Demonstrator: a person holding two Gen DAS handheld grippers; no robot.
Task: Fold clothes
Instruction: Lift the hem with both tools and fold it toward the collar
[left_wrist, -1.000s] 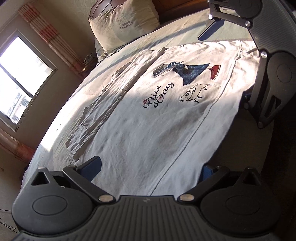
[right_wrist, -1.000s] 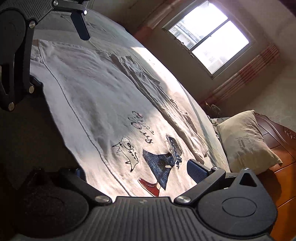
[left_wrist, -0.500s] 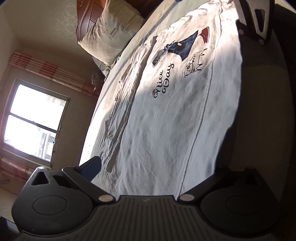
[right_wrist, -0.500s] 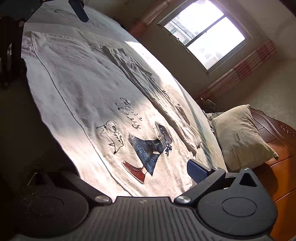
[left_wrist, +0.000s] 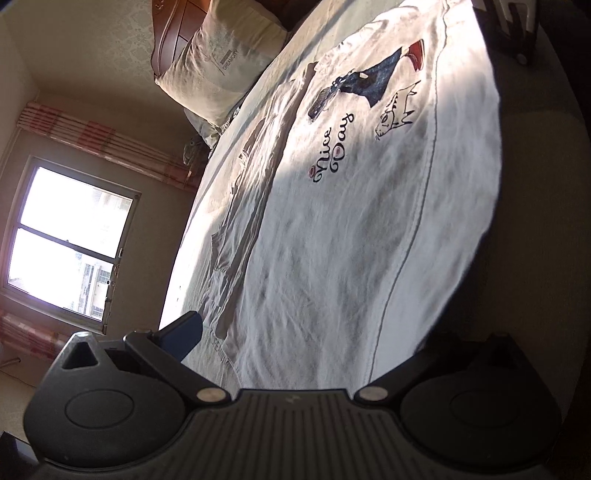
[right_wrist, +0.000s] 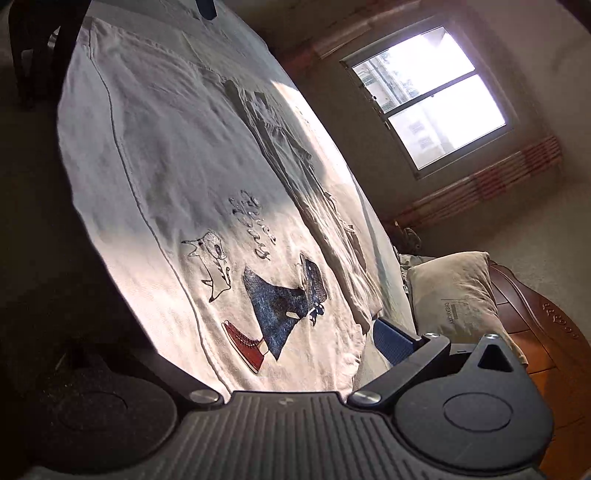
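Note:
A white T-shirt (left_wrist: 332, 229) printed with "Nice Day", a cat and a figure in a blue dress lies flat on the bed; its far side is folded inward in a long strip (left_wrist: 255, 155). My left gripper (left_wrist: 314, 332) is open, its fingers spread wide over the shirt's plain end, and the right finger is lost in shadow. My right gripper (right_wrist: 255, 338) is open too, spread across the printed end of the shirt (right_wrist: 207, 177) by the red shoe. Each gripper shows in the other's view: the right one (left_wrist: 513, 29), the left one (right_wrist: 37, 44).
A beige pillow (right_wrist: 454, 295) leans on a wooden headboard (right_wrist: 546, 317) at the head of the bed. A bright window (left_wrist: 66, 240) with striped curtains is on the far wall. The bed's near side (left_wrist: 535, 229) lies in deep shadow.
Both wrist views have rolled and dropped closer to the shirt. Each gripper has slid toward the corner of the other's view. The shirt lies as before and both grippers stay open.

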